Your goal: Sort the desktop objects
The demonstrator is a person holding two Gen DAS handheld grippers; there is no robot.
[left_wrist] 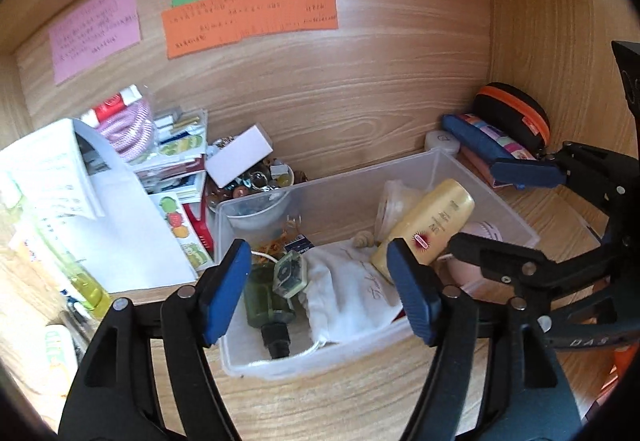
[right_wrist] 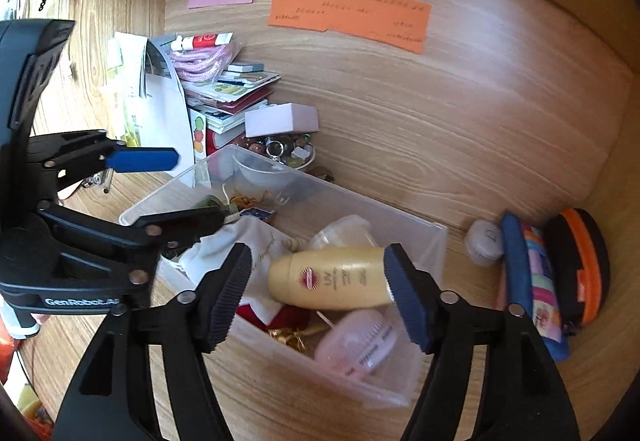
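Both jaws stand apart and hold nothing: my left gripper (left_wrist: 324, 293) and my right gripper (right_wrist: 316, 297) hang over the clear plastic box (left_wrist: 480, 177). Inside it lies the yellow lotion bottle (right_wrist: 332, 281). I should pull back gently and not bump the box.

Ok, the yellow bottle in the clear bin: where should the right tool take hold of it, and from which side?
Probably grip the yellow bottle across its mid-body, coming from above. It lies on its side on top of the other contents, its length running across the right wrist view, so a finger fits on either long side. The clear bin walls block a sideways approach. The right tool is open and holds nothing.
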